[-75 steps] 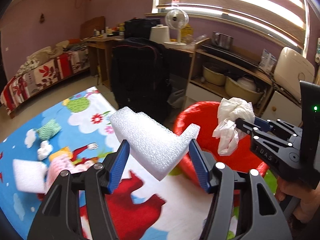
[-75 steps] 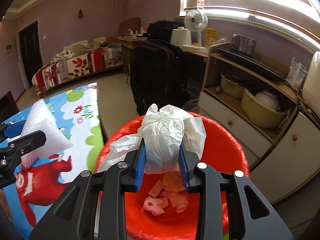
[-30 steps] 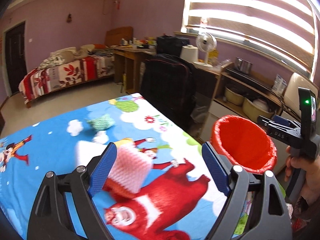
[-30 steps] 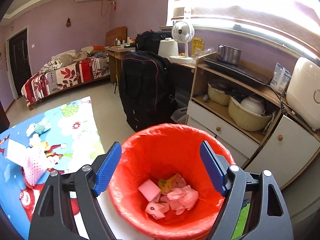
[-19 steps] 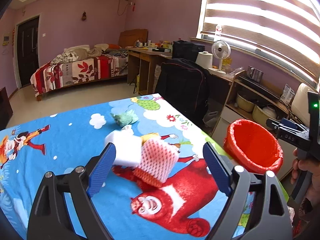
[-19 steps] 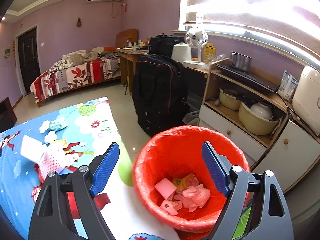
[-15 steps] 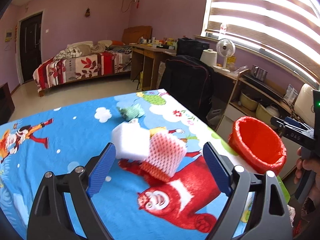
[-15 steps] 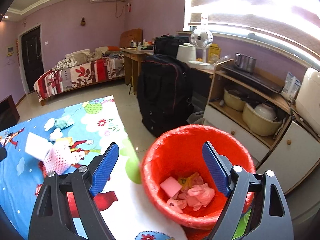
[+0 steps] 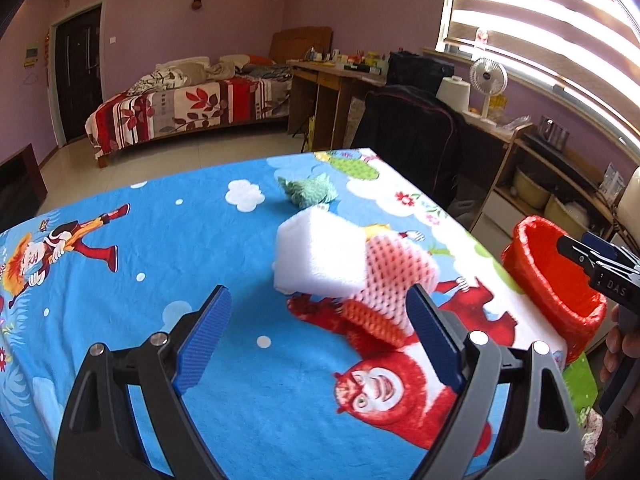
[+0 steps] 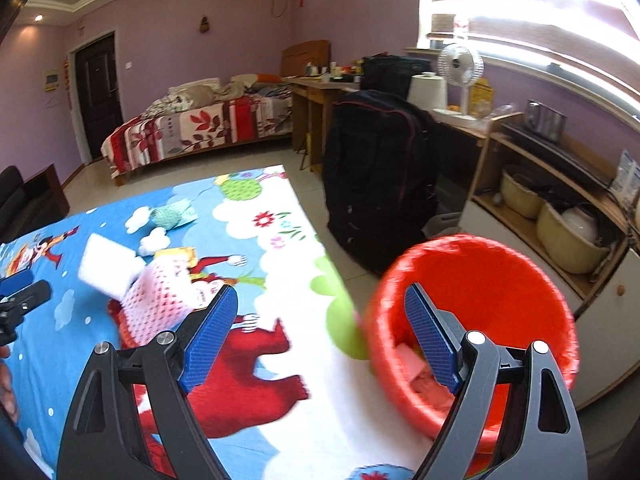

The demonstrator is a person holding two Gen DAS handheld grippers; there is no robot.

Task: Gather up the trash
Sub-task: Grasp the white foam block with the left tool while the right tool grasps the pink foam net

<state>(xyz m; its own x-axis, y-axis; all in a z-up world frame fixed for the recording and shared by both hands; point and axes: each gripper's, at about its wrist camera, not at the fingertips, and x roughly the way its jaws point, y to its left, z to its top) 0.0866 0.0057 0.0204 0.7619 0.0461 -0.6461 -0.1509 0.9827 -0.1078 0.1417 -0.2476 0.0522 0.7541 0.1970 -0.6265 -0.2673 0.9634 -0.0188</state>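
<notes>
A white foam block (image 9: 320,256) lies on the cartoon-print table cloth (image 9: 160,248), leaning on a pink foam net sleeve (image 9: 390,280). A crumpled green net (image 9: 310,192) lies farther back. My left gripper (image 9: 320,340) is open and empty, just short of the block and sleeve. My right gripper (image 10: 320,336) is open and empty, above the table edge beside the red bin (image 10: 496,280), which holds pink and white trash (image 10: 412,360). The block (image 10: 106,266), sleeve (image 10: 160,300) and green net (image 10: 172,214) also show in the right wrist view.
The red bin (image 9: 552,280) stands off the table's right edge. A black suitcase (image 10: 376,176) stands behind it, a wooden shelf with pots (image 10: 560,216) to the right. A bed (image 9: 188,108) and a desk (image 9: 328,92) line the far wall.
Both grippers let go of the foam piece and the white bag into the bin and opened. The left gripper swung left over the table towards the block; the right gripper also turned left.
</notes>
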